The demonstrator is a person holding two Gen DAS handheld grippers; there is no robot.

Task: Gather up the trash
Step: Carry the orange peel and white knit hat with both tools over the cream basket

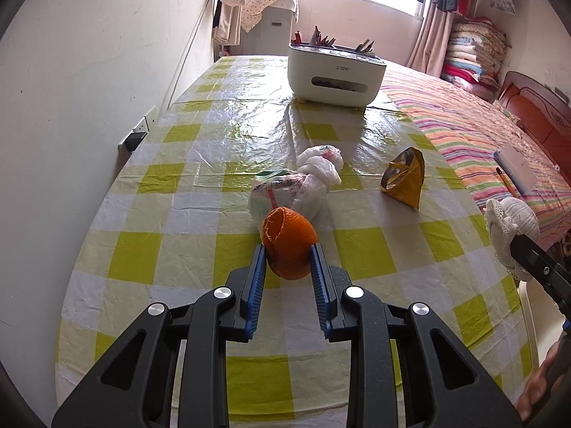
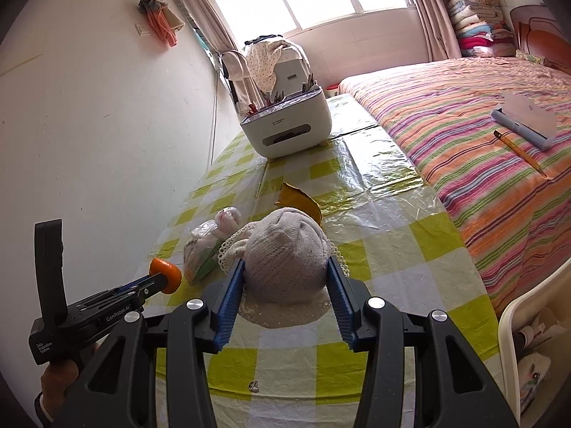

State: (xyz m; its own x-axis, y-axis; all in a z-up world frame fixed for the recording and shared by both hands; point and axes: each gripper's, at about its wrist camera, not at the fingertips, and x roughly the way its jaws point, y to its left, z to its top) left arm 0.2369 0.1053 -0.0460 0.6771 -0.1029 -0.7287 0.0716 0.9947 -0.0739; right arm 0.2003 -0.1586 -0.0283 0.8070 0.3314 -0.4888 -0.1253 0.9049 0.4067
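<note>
Left gripper [image 1: 288, 249]: blue ribbed jaws clamp a hollow, torn-edged orange peel [image 1: 289, 246] above the glossy checked bench [image 1: 178, 242]; right gripper [image 2: 285, 267]: jaws hold a white knitted, lace-rimmed cloth bundle [image 2: 285, 260], which partly hides the yellow foil wrapper [image 2: 299, 199]; a crumpled plastic bag [image 1: 285, 189] lies just beyond the peel.

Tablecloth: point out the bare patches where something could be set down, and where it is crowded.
Free: the checked tablecloth between the wall and the plastic bags, and the shiny stretch between the bags and the white box. Crowded: the middle, where the bags, the gold wrapper and the held orange peel cluster.
</note>
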